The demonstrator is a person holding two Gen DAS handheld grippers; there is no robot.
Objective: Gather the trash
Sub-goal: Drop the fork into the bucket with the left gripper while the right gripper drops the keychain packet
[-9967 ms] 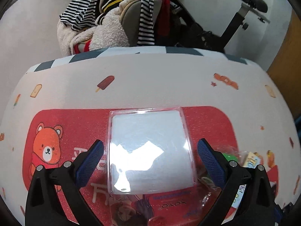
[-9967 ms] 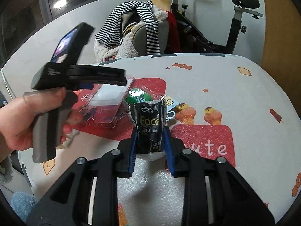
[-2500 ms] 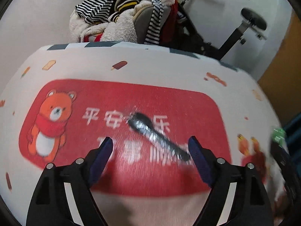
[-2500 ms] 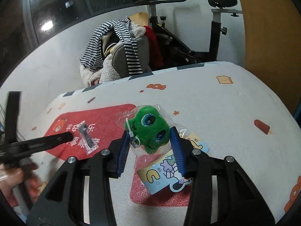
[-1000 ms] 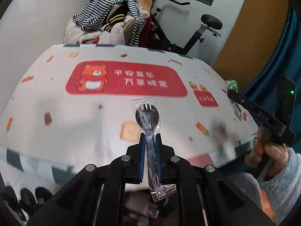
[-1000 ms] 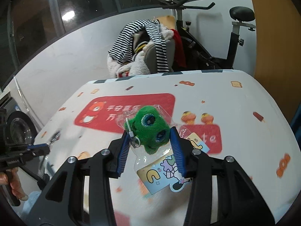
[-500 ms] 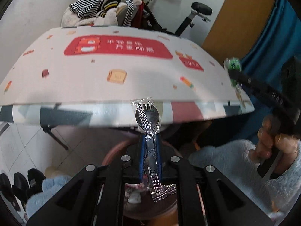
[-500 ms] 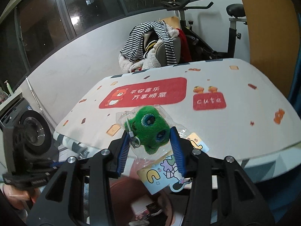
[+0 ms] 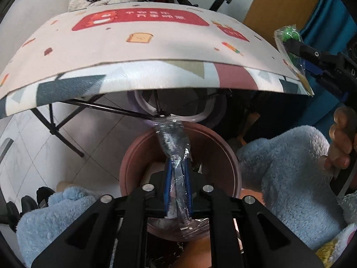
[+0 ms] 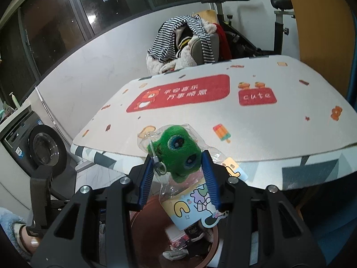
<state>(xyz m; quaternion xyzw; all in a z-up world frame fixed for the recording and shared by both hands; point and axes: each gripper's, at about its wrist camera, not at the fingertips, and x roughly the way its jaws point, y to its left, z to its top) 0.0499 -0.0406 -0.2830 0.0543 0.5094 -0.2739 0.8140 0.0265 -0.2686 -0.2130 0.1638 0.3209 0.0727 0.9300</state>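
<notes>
Patterned table (image 9: 142, 51) overhangs the brown bin (image 9: 133, 156), which sits on the floor below its near edge. Left gripper (image 9: 177, 183) sits over the bin mouth, fingers pressed onto the wrapped plastic fork (image 9: 173, 147). Right gripper (image 10: 178, 174), above the bin (image 10: 142, 241), pinches the bagged green plush toy (image 10: 178, 151).
</notes>
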